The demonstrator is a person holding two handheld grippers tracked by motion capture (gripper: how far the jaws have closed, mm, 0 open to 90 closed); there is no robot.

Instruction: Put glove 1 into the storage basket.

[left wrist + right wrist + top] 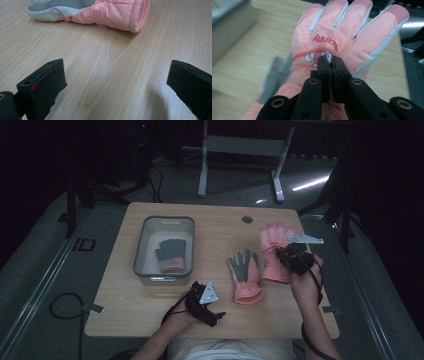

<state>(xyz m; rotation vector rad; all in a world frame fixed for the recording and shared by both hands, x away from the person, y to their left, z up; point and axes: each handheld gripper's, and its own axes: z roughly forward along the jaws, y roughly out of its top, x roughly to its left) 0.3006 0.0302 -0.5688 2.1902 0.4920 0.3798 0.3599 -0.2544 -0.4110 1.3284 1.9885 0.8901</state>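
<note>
Right gripper [331,65] is clamped on the back of the pink glove [332,42] at the counter's [150,305] right side, while left gripper [117,82] rests wide open just short of the second pink glove's [100,11] cuff.

Overhead view; two close tool views

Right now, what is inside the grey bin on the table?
The grey bin holds a dark grey knit glove with a pink cuff, lying flat on the pale bottom. Whether a second glove lies beneath it cannot be told, and the near wall hides the bottom's front strip.
</note>
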